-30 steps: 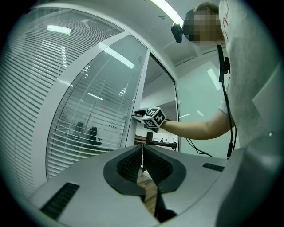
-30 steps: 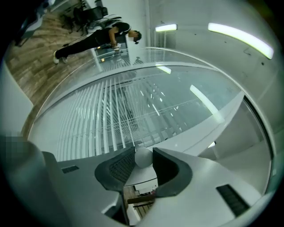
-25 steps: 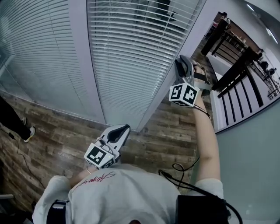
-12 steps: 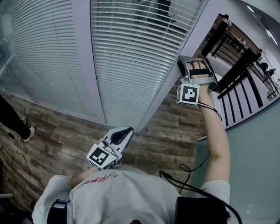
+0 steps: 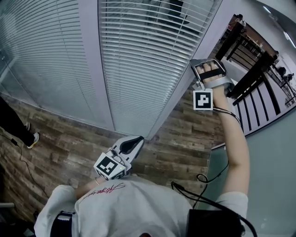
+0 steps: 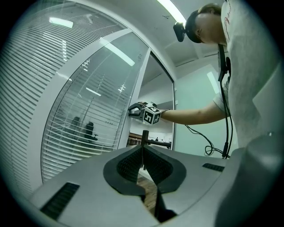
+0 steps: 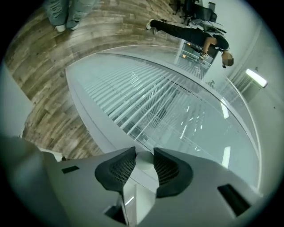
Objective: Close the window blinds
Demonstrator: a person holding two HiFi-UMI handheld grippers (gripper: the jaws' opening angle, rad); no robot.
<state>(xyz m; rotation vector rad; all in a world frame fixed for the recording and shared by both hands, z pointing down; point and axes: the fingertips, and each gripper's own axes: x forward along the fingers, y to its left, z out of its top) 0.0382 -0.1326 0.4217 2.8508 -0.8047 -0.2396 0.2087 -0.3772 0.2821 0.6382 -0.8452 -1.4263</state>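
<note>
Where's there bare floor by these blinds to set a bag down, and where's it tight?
Bare wood floor lies between the foot of the blinds and the left tongs. Tight at right: the right tongs grip a white knob by the frame, with a railing close.

Wood-plank floor below. Black railing upper right. Bystander's leg at left edge, on floor. Thin cable on floor beside it. Ceiling strip light lit.

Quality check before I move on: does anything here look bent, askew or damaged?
Nothing stands out. The blinds hang with even, parallel slats, none visibly bent, and the right gripper is closed on the round knob.
</note>
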